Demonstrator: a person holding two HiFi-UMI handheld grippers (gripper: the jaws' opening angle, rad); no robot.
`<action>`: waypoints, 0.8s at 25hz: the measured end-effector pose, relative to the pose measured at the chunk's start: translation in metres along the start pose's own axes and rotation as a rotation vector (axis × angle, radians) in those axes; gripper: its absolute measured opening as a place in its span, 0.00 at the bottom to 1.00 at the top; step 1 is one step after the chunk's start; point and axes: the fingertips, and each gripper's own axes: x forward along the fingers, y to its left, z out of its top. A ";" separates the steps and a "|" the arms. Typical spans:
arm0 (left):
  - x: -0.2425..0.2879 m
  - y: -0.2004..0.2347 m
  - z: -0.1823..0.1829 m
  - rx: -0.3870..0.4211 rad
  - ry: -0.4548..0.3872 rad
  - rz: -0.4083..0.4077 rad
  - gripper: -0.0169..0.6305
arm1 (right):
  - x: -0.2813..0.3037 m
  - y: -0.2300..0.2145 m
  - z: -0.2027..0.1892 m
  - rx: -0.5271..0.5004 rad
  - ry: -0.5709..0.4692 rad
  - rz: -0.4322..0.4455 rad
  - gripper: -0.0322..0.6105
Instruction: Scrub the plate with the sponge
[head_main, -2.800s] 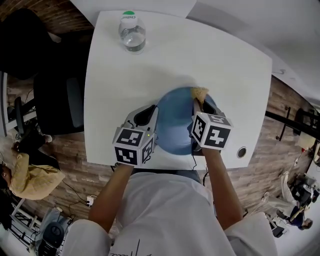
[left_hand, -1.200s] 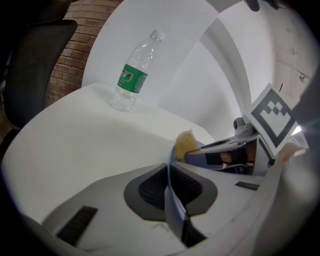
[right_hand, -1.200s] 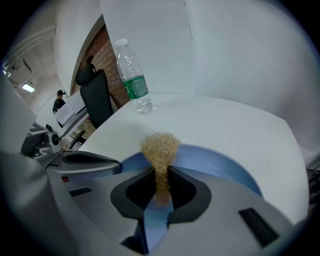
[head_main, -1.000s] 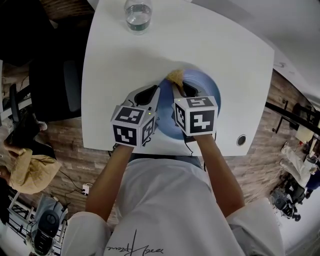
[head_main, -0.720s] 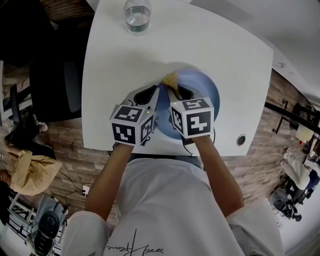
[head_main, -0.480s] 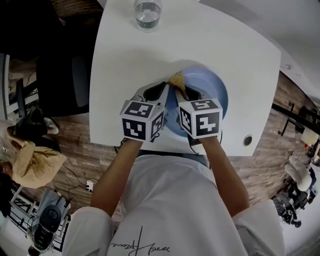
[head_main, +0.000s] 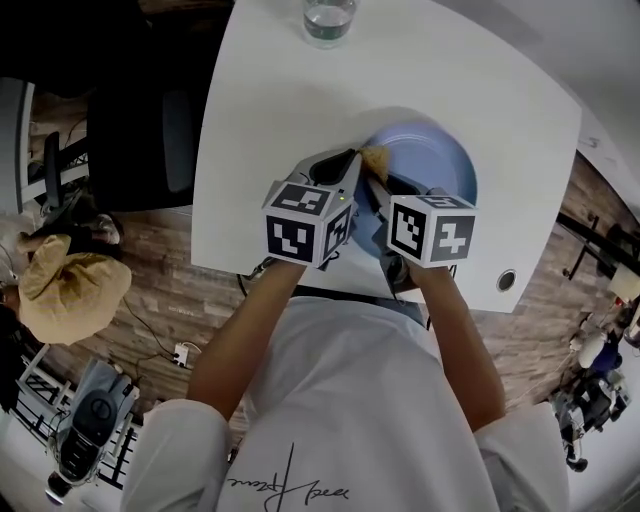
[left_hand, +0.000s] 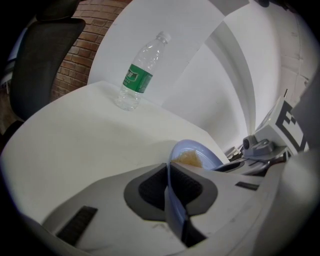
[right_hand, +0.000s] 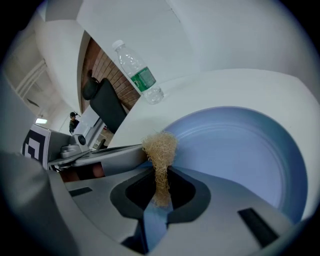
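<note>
**Left tongs pin the plate, right tongs work the sponge**

We have the blue plate (head_main: 440, 160) lying on the near right part of the white table (head_main: 280, 100). It is close to the near edge, where both our arms reach it easily.

The left gripper (left_hand: 167, 186) is closed to a narrow gap on the plate's left rim, with the thin edge running straight between its pads. We judge this grip is there to keep the plate from sliding or spinning under the rubbing. We cannot tell whether that rim is lifted off the table.

The right gripper (right_hand: 159, 189) is pinched on the lower stalk of the tan, fibrous sponge (right_hand: 160, 149). The bushy head sticks out past the tips, so the fibres rather than the hard jaws can meet the plate. The head sits over the plate's far left edge, just beside the left gripper's tips. The broad right side of the plate lies bare.

The water bottle (head_main: 328, 20) stands upright at the far edge of the table, well apart from the plate and out of the way.
</note>
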 end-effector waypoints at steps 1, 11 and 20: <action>0.000 0.000 0.000 -0.001 -0.001 0.001 0.06 | 0.000 0.001 -0.001 0.005 0.002 0.005 0.12; -0.002 0.003 0.000 -0.015 -0.011 0.014 0.06 | -0.001 0.012 -0.029 0.038 0.054 0.035 0.12; -0.002 0.004 0.000 -0.016 -0.014 0.022 0.06 | -0.002 0.024 -0.052 -0.002 0.118 0.097 0.12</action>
